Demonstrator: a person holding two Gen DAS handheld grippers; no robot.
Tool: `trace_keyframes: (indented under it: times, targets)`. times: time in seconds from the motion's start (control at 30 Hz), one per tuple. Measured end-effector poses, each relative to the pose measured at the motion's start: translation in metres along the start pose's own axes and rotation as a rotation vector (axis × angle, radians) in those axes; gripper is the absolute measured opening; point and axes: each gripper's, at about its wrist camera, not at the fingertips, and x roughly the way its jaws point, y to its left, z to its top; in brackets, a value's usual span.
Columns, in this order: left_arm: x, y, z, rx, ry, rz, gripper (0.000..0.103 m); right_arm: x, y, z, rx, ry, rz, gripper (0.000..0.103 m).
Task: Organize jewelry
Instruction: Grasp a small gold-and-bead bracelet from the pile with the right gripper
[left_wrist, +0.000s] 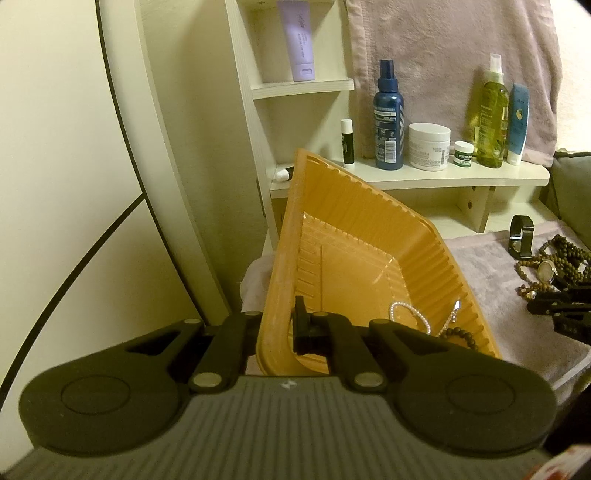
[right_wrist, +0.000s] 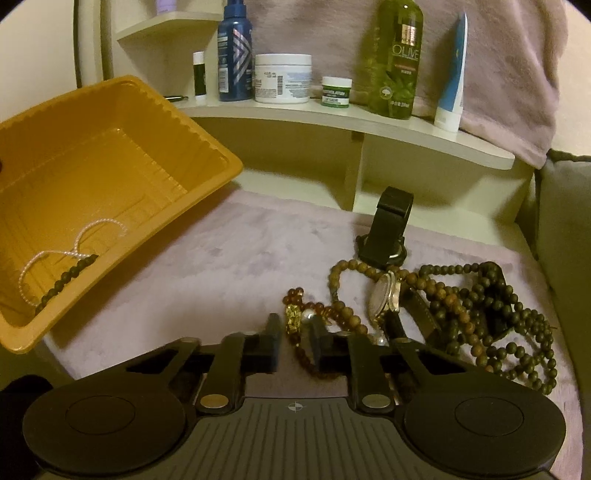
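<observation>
Left gripper (left_wrist: 277, 332) clamps tilted orange tray (left_wrist: 369, 229) holding pearl strand (left_wrist: 406, 314); right gripper (right_wrist: 294, 334) pinches amber bracelet (right_wrist: 295, 317) beside tangled beads (right_wrist: 480, 314).

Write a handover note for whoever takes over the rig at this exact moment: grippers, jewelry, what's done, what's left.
Left gripper: shut on the near wall of the orange tray, holding it tilted.
Right gripper: jaws around the amber bead bracelet at the near edge of the pile; it looks gripped, but not lifted yet.
Done: a pearl bracelet and a dark bead bracelet lie in the tray.
Left: the amber bracelet, the round watch, the tangle of wooden bead strands and the black watch, all on the cloth.
</observation>
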Motion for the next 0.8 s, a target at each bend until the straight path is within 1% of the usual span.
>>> trace_keyframes:
  times: [0.17,0.3,0.6,0.8]
  targets:
    - [0.000,0.001,0.000,-0.004,-0.001,-0.002,0.005,-0.007,0.000,-0.001,-0.006,-0.018,-0.001,0.006]
    - [0.000,0.001,0.000,-0.005,-0.005,-0.003,0.005,-0.023,0.002,0.003,-0.025,-0.074,-0.009,0.006]
    - [-0.002,-0.001,-0.001,0.003,-0.009,-0.004,0.005,-0.057,-0.007,0.033,-0.010,-0.188,-0.003,0.006]
    - [-0.001,-0.002,0.000,0.005,-0.012,-0.006,0.005,-0.072,0.006,0.055,-0.041,-0.256,0.037,0.006]
